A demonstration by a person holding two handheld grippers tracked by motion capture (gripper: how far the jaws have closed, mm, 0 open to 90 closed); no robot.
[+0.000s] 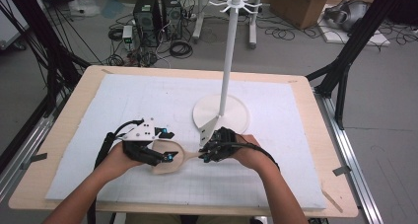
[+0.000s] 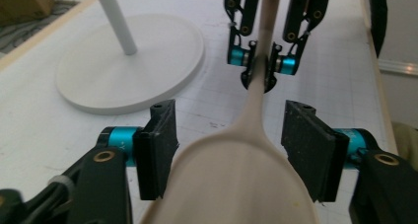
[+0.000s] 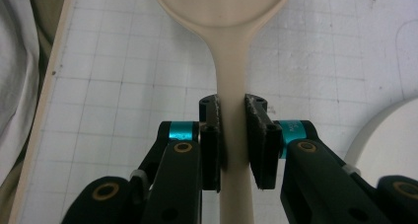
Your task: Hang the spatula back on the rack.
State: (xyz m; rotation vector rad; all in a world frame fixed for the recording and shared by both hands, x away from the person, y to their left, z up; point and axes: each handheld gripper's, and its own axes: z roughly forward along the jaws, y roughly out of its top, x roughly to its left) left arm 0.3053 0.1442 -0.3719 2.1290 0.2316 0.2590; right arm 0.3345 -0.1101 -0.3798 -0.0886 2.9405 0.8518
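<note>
Above the desk (image 1: 296, 135), the right gripper (image 3: 231, 135) clamps a wooden spoon (image 3: 231, 61); the left gripper's (image 2: 231, 150) fingers (image 2: 157, 145) flank its bowl, released.

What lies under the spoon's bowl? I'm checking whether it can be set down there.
Around the spoon, the gridded white mat shows bare. The right gripper clamps the handle; the left gripper flanks the bowl, jaws open. The patch directly beneath the bowl is covered.
</note>
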